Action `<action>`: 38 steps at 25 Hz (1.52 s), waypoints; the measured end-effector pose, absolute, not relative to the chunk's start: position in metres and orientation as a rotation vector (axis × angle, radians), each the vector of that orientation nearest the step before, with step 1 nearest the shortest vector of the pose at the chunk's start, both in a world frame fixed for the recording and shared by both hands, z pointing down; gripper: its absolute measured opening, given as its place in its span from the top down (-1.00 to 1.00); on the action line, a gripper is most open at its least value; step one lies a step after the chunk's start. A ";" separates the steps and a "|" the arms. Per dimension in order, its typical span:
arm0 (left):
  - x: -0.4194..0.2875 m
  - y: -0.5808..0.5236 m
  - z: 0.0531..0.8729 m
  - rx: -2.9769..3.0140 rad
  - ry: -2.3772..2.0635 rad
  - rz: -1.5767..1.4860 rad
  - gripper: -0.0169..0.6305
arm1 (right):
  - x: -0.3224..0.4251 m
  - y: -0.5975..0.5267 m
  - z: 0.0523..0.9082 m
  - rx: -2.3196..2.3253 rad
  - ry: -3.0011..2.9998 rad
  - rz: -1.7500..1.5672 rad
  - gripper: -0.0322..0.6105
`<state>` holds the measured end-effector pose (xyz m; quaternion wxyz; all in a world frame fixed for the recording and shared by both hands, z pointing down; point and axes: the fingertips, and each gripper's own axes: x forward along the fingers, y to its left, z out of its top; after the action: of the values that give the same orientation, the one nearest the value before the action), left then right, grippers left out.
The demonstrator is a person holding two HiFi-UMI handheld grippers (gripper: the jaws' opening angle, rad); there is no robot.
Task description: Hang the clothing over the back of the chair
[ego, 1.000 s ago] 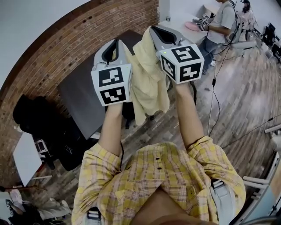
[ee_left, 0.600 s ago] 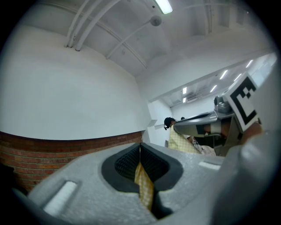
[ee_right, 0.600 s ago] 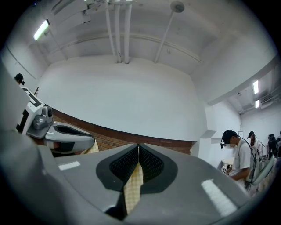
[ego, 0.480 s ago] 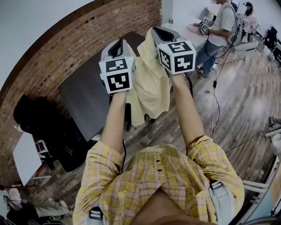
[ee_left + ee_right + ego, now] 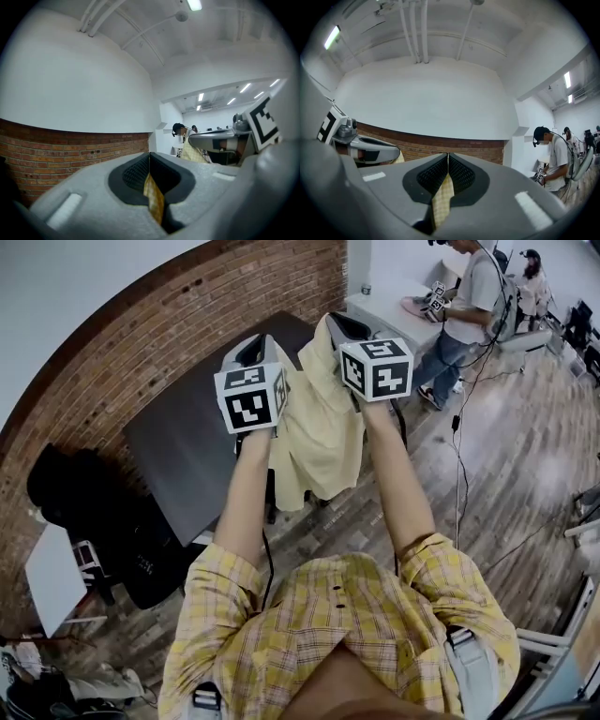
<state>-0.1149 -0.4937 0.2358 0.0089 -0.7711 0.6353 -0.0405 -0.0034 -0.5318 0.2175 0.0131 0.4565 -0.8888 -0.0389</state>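
**Fingers point(image 5: 134, 175) on both sides clamped on a pale yellow checked cloth garment point(image 5: 319, 442): spread it, then lower it**

At the left of the head view, the left grey gripper with its marker cube point(image 5: 255, 341) has its fingers closed on the garment's top edge. Its own view shows a strip of yellow cloth trapped between the ribbed black pads. Beneath it and further left lies a dark grey table point(image 5: 183, 442).

The garment hangs in mid-frame between the two grippers, bunched rather than spread, with its hem loose above the wooden floor point(image 5: 487, 456). What I take for the dark chair point(image 5: 273, 493) shows only as a bit of frame under the hem, and the cloth hides its back.

At the right, the right grey gripper with its marker cube point(image 5: 339, 324) grips the same edge, with cloth caught between its pads point(image 5: 461, 175).

The drape is not yet made, and these steps look likely to do it well:
- Draw the two grippers apart until the held edge runs straight.
- Keep both at one height and square to the chair back.
- Carry the cloth across so the top rail meets it near the middle.
- Lower it until the rail takes the weight on both sides.
- Only then part both pairs of fingers together, since letting one side go early would likely drag the garment off.
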 end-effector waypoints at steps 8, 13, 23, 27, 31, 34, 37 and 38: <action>-0.123 -0.512 0.261 -2.455 2.023 -0.180 0.93 | -0.007 -0.556 0.255 1.361 -2.695 -0.033 0.86; -0.127 -0.524 0.286 -2.498 2.050 -0.221 0.93 | -0.010 -0.566 0.278 1.348 -2.667 0.028 0.86; -0.128 -0.541 0.319 -2.558 2.065 -0.313 0.93 | -0.015 -0.586 0.314 1.310 -2.602 0.104 0.85; -0.126 -0.546 0.330 -2.569 2.083 -0.331 0.93 | -0.015 -0.588 0.325 1.303 -2.586 0.128 0.85; -0.131 -0.551 0.339 -2.573 2.103 -0.358 0.93 | -0.021 -0.593 0.338 1.286 -2.577 0.151 0.84; -0.131 -0.554 0.347 -2.578 2.115 -0.373 0.93 | -0.019 -0.596 0.346 1.288 -2.555 0.154 0.84; -0.134 -0.555 0.354 -2.578 2.124 -0.394 0.93 | -0.021 -0.599 0.352 1.263 -2.553 0.155 0.84; -0.136 -0.556 0.356 -2.579 2.128 -0.401 0.93 | -0.021 -0.600 0.354 1.259 -2.550 0.159 0.84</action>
<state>-0.1357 -0.5558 0.3562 -0.1126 -0.7609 0.6280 -0.1183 -0.0209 -0.5998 0.3539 0.1460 0.4372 -0.8857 0.0551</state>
